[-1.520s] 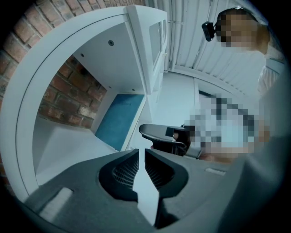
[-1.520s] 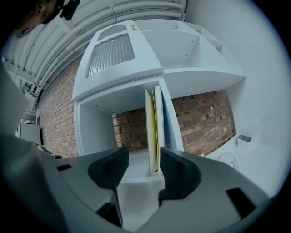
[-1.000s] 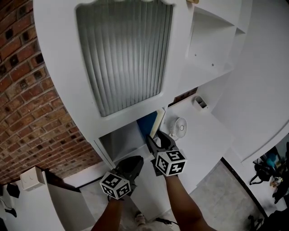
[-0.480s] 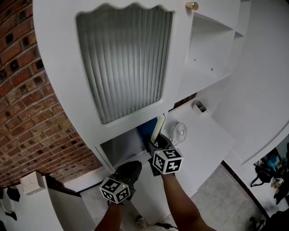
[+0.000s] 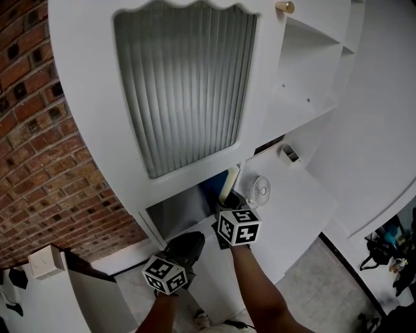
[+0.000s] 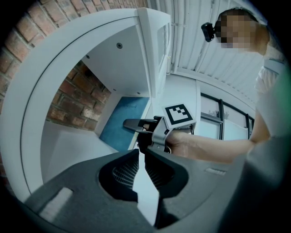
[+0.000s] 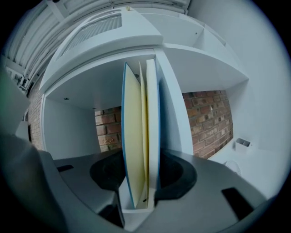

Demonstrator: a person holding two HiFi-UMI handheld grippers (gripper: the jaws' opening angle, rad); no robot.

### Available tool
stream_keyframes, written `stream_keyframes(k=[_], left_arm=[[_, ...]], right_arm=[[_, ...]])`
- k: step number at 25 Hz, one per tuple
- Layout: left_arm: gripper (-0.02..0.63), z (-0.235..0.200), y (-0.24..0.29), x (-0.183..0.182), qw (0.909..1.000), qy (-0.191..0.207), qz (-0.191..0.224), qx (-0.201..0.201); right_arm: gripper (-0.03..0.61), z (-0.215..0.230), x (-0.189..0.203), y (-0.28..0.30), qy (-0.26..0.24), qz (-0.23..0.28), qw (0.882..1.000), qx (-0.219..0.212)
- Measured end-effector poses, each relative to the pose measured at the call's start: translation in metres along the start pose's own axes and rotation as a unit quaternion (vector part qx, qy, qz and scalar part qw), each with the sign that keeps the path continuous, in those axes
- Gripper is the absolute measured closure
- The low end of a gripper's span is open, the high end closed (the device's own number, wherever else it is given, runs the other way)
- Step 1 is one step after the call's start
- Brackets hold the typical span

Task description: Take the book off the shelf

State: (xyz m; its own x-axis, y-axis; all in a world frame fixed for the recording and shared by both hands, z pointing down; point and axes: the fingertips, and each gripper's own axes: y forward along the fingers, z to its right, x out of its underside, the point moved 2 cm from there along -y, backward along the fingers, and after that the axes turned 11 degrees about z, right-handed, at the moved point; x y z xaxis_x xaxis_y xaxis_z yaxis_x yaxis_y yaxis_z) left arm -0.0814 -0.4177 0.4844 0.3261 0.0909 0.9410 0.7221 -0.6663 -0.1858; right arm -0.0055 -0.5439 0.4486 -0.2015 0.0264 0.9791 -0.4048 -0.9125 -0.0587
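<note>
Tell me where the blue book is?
In the head view the blue book stands upright in the low shelf, left of the white fan, between the right gripper's jaws, which have just been closing.

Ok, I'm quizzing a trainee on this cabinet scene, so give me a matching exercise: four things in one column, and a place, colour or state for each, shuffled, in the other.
Things:
1 book
2 left tongs
3 fan
4 knob

Descriptions:
a gold coloured
b nothing between them
c upright between the right tongs
d on the white counter

Pairs: 1c, 2b, 3d, 4a.

The right tongs have just been closing, with the book between them.
</note>
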Motion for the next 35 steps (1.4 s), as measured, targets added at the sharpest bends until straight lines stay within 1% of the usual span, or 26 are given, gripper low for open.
stream_keyframes(k=[3, 4, 8, 13, 18, 35], left_arm=[[0.589, 0.0, -0.001, 0.001, 1.0, -0.001, -0.002, 0.001], [0.589, 0.0, -0.002, 0.002, 1.0, -0.001, -0.002, 0.001], [0.589, -0.001, -0.003, 0.001, 1.0, 0.0, -0.002, 0.001], [0.589, -0.002, -0.005, -0.002, 1.0, 0.001, 0.0, -0.002], [0.589, -0.001, -0.007, -0.003, 1.0, 0.001, 0.003, -0.004], [0.589, 0.015, -0.009, -0.003, 1.0, 0.004, 0.003, -0.001]], right_arm=[[0.472, 0.007, 0.0, -0.001, -0.003, 0.003, 1.0, 0.019], [0.49, 0.008, 0.0, -0.001, -0.005, 0.003, 1.0, 0.022], [0.515, 0.011, -0.001, -0.001, -0.014, -0.001, 1.0, 0.026], [0.522, 0.011, -0.001, -0.001, -0.019, 0.001, 0.999, 0.026], [0.523, 0.011, -0.001, -0.003, -0.011, -0.001, 1.0, 0.021], [0.523, 0.008, -0.001, -0.034, 0.007, 0.004, 1.0, 0.007]])
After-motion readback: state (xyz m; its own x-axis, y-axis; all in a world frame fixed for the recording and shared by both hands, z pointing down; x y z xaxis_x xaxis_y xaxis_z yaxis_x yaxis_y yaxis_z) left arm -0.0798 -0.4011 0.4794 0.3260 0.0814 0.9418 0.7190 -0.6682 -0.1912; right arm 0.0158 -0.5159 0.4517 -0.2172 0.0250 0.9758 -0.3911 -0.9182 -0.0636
